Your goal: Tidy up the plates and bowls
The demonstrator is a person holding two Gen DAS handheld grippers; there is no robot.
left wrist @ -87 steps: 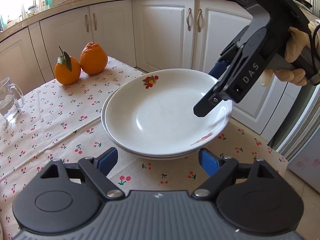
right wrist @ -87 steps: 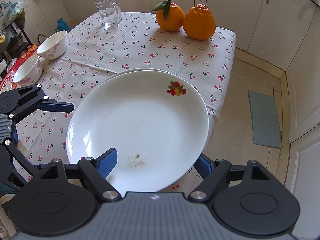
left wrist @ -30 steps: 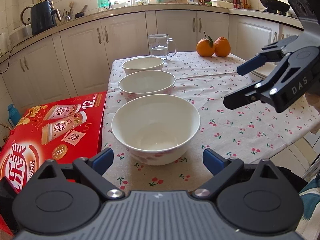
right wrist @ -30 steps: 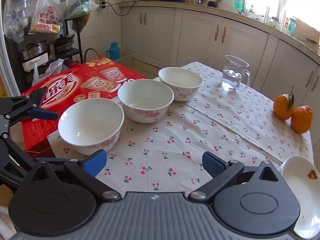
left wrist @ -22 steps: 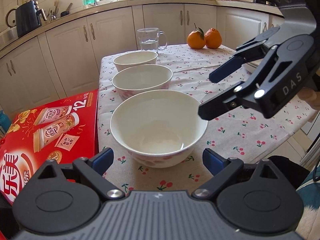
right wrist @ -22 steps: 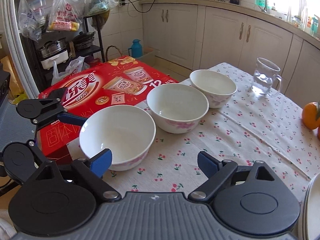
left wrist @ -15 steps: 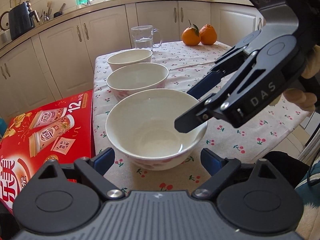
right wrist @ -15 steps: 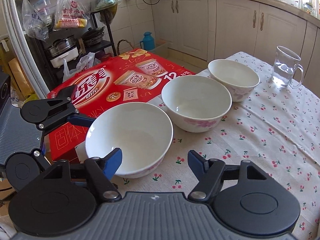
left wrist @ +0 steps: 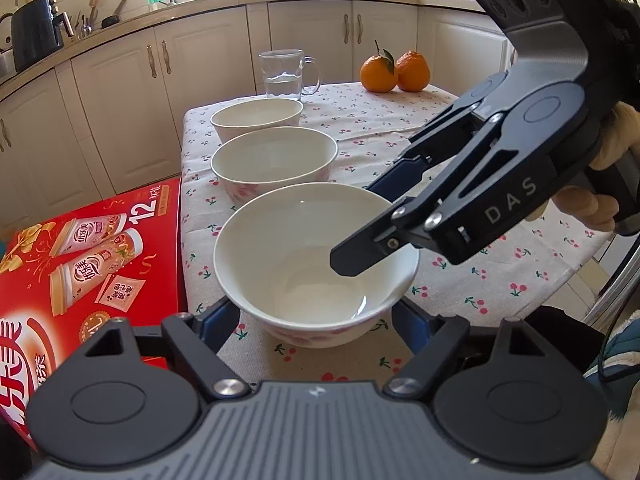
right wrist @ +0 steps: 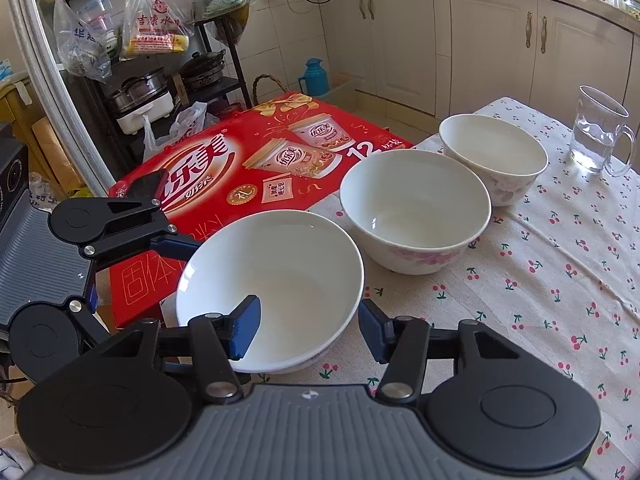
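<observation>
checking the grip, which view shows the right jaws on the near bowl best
Right wrist view: the right gripper straddles the near bowl rim, one pad inside, one outside. Left wrist view shows it side-on, tip over the rim.

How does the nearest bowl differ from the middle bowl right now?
The nearest bowl has the right gripper clamped over its rim and sits between the left gripper's closing jaws; the middle bowl stands untouched. Nearest is at the table edge, middle further in. Both are white, upright, empty.
</observation>
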